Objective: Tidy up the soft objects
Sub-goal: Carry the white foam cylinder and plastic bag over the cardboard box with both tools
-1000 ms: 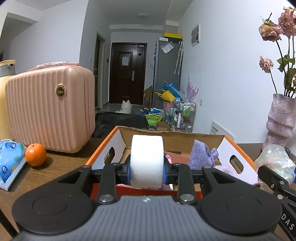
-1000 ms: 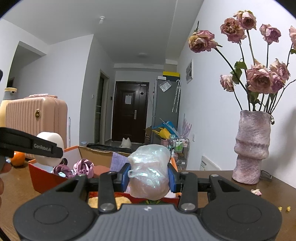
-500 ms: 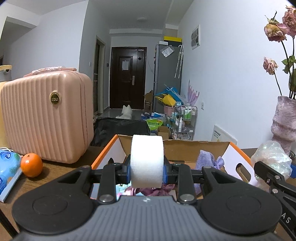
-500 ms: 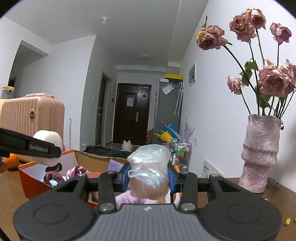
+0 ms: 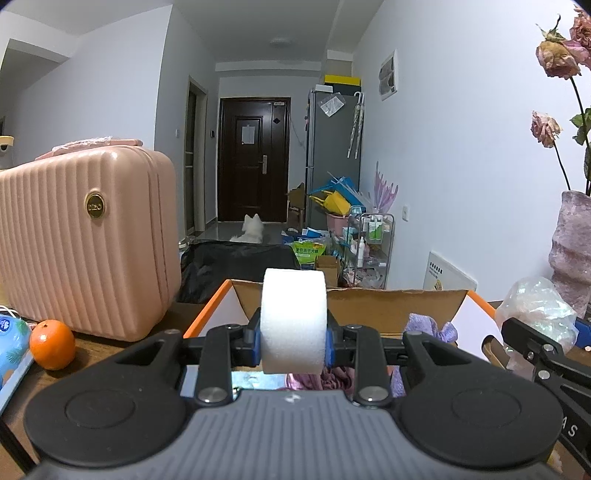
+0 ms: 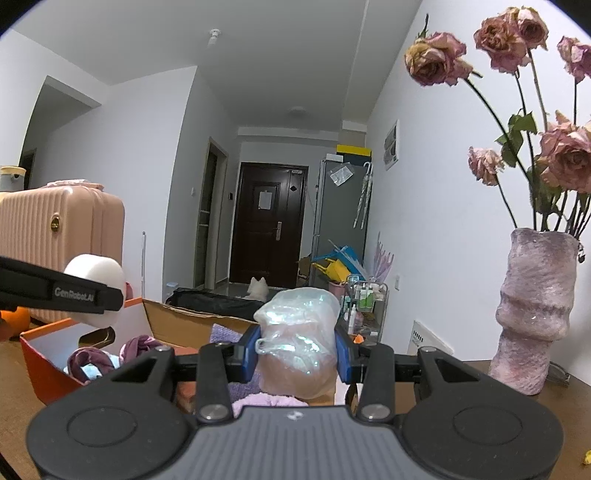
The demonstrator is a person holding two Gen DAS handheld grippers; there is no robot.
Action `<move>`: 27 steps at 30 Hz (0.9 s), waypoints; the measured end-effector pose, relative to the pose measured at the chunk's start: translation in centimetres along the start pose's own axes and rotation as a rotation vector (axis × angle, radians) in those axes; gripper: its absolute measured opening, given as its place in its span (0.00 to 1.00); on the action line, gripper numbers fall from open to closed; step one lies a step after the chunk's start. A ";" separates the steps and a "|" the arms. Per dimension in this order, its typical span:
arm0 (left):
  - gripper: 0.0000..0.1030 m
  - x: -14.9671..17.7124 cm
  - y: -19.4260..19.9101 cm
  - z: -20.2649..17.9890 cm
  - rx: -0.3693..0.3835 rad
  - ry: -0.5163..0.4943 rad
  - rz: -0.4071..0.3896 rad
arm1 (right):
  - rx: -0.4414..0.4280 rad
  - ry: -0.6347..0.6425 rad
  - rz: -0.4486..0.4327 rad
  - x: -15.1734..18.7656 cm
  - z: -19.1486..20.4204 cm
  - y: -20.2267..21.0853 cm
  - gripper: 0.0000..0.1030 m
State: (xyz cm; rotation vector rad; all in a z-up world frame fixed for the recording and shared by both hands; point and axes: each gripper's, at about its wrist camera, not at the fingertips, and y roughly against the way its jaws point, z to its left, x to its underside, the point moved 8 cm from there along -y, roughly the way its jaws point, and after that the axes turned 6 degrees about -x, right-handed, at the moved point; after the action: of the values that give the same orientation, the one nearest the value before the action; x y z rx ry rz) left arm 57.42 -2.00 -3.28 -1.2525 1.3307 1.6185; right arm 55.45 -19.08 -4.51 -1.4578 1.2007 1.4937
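Observation:
My left gripper (image 5: 293,341) is shut on a white foam cylinder (image 5: 293,317) and holds it above the near part of an open orange cardboard box (image 5: 207,319). My right gripper (image 6: 297,350) is shut on a crumpled iridescent plastic bag (image 6: 297,332) and holds it above the same box (image 6: 40,354). The box holds purple cloths (image 6: 138,345) and a lilac towel (image 5: 424,325). The foam cylinder also shows at the left of the right wrist view (image 6: 96,271), and the bag at the right of the left wrist view (image 5: 535,306).
A pink ribbed case (image 5: 85,236) stands on the wooden table at the left, with an orange (image 5: 51,345) and a blue tissue pack (image 5: 13,341) before it. A purple vase (image 6: 532,306) with dried roses (image 6: 509,33) stands at the right.
Both grippers have risen and moved forward over the box with their objects still held. The case and vase sit lower and farther out in the views.

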 end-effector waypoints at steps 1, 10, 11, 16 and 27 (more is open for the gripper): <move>0.29 0.0 -0.2 0.0 0.000 0.000 0.000 | -0.006 -0.003 0.004 0.0 0.0 -0.2 0.39; 0.29 -0.4 -1.7 -0.1 0.000 0.000 -0.011 | -0.045 0.005 0.024 0.0 0.1 -2.3 0.39; 0.29 -0.4 -1.8 -0.3 0.002 0.000 -0.011 | -0.047 0.009 0.025 0.0 0.1 -2.6 0.39; 0.29 -0.2 -2.6 -0.7 0.017 0.020 0.000 | -0.058 0.018 0.030 -0.1 0.2 -3.6 0.39; 0.29 0.5 -4.5 -1.0 -0.033 -0.003 -0.004 | -0.077 0.006 0.061 0.3 -0.6 -5.1 0.39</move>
State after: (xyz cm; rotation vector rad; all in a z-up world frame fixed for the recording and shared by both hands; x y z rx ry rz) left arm 61.65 -1.88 -5.13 -1.2709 1.3039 1.6447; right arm 60.46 -18.12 -5.41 -1.4889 1.2138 1.5931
